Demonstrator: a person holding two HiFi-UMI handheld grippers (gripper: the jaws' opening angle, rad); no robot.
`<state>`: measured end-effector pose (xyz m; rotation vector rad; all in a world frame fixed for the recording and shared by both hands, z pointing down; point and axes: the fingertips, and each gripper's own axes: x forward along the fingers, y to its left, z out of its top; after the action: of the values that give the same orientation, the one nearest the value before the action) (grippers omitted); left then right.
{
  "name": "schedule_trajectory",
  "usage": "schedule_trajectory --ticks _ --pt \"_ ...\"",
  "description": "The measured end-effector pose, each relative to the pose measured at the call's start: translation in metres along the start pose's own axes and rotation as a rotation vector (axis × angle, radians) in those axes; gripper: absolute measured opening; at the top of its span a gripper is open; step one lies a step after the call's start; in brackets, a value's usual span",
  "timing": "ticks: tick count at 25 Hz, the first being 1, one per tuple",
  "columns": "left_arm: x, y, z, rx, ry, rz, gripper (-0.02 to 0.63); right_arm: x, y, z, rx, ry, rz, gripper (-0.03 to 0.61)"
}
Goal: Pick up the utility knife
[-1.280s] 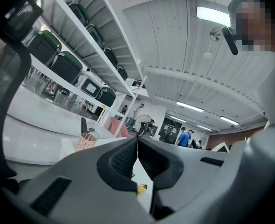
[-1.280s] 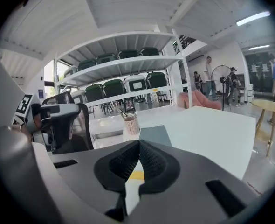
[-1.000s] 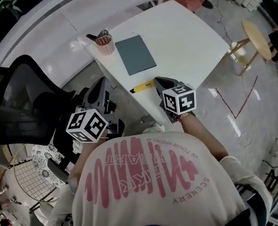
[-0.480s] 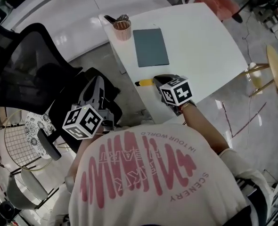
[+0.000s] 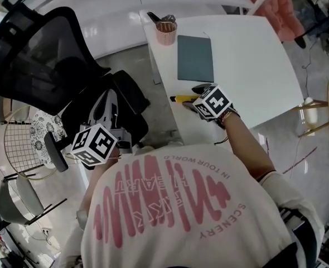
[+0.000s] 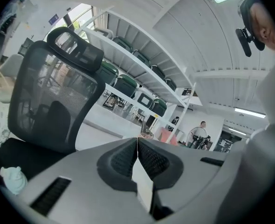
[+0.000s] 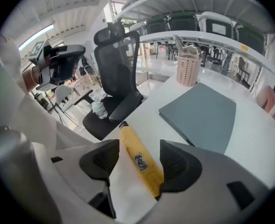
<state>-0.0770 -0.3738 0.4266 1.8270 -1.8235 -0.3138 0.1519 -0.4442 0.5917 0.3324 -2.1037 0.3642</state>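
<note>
**Head view.** The knife (image 5: pixel 180 99) lies flat on the white desk (image 5: pixel 248 66), just on the near side of the grey pad (image 5: pixel 195 57), close to the desk's edge. It is in the same spot against the pad as 0.5 s ago. The right tool (image 5: pixel 199 92) is at the knife's end, as before. The cup (image 5: pixel 165 31) stands off the pad's far left corner. The left tool (image 5: pixel 110 98) is well left of the pad, off the desk and over the chair (image 5: pixel 42 54). It has not changed its position.

**Left gripper view.** The left tool (image 6: pixel 137 142) has its jaws together, tips meeting, with nothing held. The chair's mesh back (image 6: pixel 53 101) fills the left of this view.

**Right gripper view.** The right tool (image 7: pixel 138 156) has its jaws apart. The yellow knife (image 7: pixel 140 162) lies between them on the desk, nearer the right-hand jaw, not clamped. Its dark tip points away towards the chair. The pad (image 7: pixel 202 115) is just beyond, with the cup (image 7: pixel 189 69) behind it.
</note>
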Motion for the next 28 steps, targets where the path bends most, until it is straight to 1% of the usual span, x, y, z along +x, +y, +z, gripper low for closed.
schedule_trajectory --ticks 3,5,12,18,21,24,28 --pt "-0.006 0.007 0.003 -0.01 -0.01 0.023 0.025 0.006 0.001 -0.004 -0.059 0.057 -0.001 0.29" --pt "-0.009 0.01 0.001 -0.02 -0.013 0.037 0.025 0.008 -0.001 -0.006 -0.085 0.073 -0.011 0.288" --pt "-0.02 0.019 -0.001 -0.03 -0.017 0.054 0.025 0.01 0.001 -0.006 -0.088 0.088 -0.038 0.27" --pt "-0.021 0.021 -0.003 -0.042 -0.013 0.035 0.025 0.007 0.0 -0.009 -0.016 0.066 -0.079 0.25" --pt "-0.021 0.024 -0.005 -0.051 0.001 0.026 0.025 0.005 -0.001 -0.009 0.041 0.061 -0.113 0.221" --pt "-0.021 0.028 -0.008 -0.064 0.016 0.016 0.025 0.004 0.0 -0.01 0.077 0.056 -0.137 0.192" --pt "-0.02 0.029 -0.011 -0.067 0.03 -0.012 0.025 0.004 0.003 -0.013 0.117 0.04 -0.16 0.173"
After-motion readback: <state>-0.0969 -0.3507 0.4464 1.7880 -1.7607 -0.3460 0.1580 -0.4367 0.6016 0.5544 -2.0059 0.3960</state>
